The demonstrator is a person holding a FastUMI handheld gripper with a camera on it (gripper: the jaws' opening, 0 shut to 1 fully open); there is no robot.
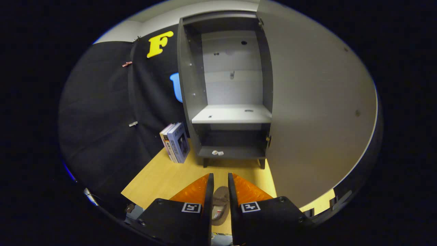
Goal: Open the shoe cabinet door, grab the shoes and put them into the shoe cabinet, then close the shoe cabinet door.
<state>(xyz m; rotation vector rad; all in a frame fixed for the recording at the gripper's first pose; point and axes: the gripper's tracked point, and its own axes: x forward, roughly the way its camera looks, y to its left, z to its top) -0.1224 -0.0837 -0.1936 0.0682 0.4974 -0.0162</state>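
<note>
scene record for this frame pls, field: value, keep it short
cabinet: shoe cabinet on the wooden surface, ahead of the gripper
door: cabinet door swung fully open
shelves: middle shelf bare; bottom shelf holds a small pale item
shoe: shoe between the fingers, below them; contact cannot be told
gripper: gripper, jaws nearly closed, narrow gap
beside cabinet: books leaning against the booth wall
task stage: door open, shoe not yet inside

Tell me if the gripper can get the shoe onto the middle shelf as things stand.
Probably yes. The door is swung wide, the shelf ahead looks bare, and the gripper has the shoe between its fingers.
</note>
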